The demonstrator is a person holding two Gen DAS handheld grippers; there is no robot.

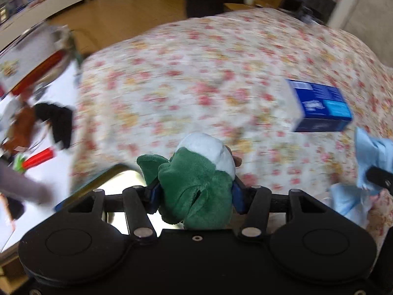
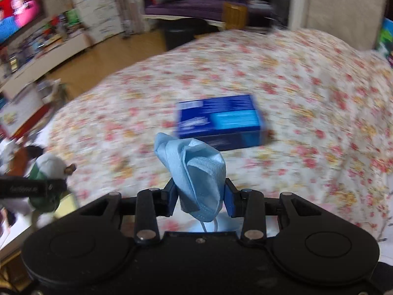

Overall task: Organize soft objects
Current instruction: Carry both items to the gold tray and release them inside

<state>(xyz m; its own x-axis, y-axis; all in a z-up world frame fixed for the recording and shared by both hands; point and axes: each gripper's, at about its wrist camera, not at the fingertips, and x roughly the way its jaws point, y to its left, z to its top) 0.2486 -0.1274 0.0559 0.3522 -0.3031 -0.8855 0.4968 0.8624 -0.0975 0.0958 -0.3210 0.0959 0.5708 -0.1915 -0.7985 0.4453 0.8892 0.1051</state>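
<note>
1. Holding a soft thing in each tool, you had both loads lifted over the near edge of the floral bedspread (image 2: 307, 78); your left gripper (image 1: 195, 194) had its fingers clamped on the green and white plush toy (image 1: 201, 174), and your right gripper (image 2: 200, 200) had its fingers pressed onto the crumpled blue face mask (image 2: 196, 174).
2. The relation that mattered was the blue box (image 2: 218, 120): it lay flat on the bedspread straight ahead of your right fingers, with its long axis running across your line of approach.
3. From the left wrist view, that same box (image 1: 319, 108) sat well off to the right and farther up the bed, so your right hand was the nearer one to it.
4. I judged the mask as the likelier thing to go toward the box, though the pictures did not show an open side on it.
5. The plush looked squashed between the pads, its white top bulging forward and its green limbs flopping to either side.
6. The mask stood folded and upright, its ear loops dangling below the fingers.
7. Both views were blurred, so finer detail could not be told.
</note>
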